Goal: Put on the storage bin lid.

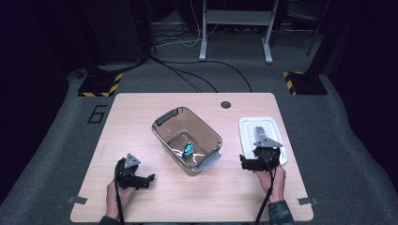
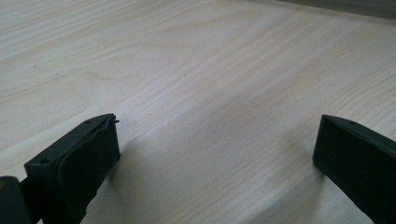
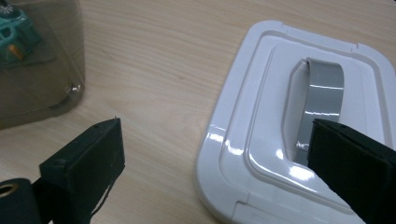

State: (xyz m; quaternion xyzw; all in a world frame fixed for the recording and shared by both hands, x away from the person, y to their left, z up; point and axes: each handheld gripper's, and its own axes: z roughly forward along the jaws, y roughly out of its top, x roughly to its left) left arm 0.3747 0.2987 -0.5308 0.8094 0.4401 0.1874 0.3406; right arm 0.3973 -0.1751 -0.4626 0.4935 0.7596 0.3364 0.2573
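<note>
While both grippers stand wide open, the right gripper (image 1: pixel 248 162) straddles the near edge of the white lid (image 1: pixel 248 129) with grey handle (image 3: pixel 322 93), lying flat right of the clear bin (image 1: pixel 206 136) holding a teal toy (image 1: pixel 188 149). Left gripper (image 1: pixel 143 180) hovers over bare table (image 1: pixel 141 112).

The counter (image 3: pixel 177 56) is pale wood with fine grain and a matt finish. On it, the lid (image 3: pixel 261 140) is glossy white plastic with a smooth grey handle (image 3: pixel 324 93), and beside the lid the bin (image 3: pixel 42 88) is clear brownish plastic. The right tool (image 3: pixel 215 163) has matt black jaws.

A pale wooden table (image 1: pixel 141 117) stands on grey carpet (image 1: pixel 56 140) in a dim room with trailing cables (image 1: pixel 187 77).
</note>
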